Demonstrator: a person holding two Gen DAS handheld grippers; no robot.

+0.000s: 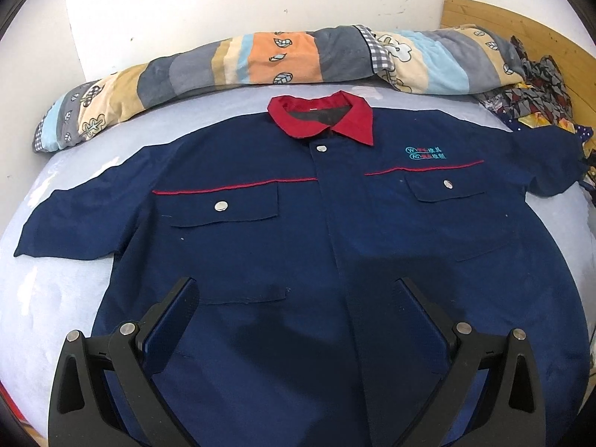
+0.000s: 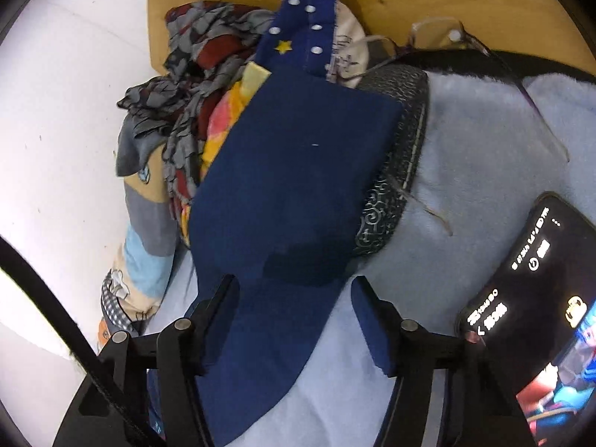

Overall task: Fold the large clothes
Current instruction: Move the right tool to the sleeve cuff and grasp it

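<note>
Your left gripper point(image 1: 294, 290) hangs over the lower front of the navy work shirt point(image 1: 316, 246), jaws spread wide. The shirt lies face up on the pale blue bedsheet point(image 1: 44, 298), red collar point(image 1: 320, 117) toward the striped quilt point(image 1: 260, 61).

It was a home bedroom: a pale blue plush bedsheet point(image 1: 67, 298), wooden headboard point(image 1: 521, 33) and rolled striped quilt point(image 1: 231, 63) showed it.

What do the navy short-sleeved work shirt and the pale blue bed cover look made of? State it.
Navy short-sleeved work shirt: seemingly matte woven cotton or polyester blend, going by its crisp pocket flaps and flat creases. Pale blue bed cover: apparently plush fleece, going by its fuzzy nap.
</note>
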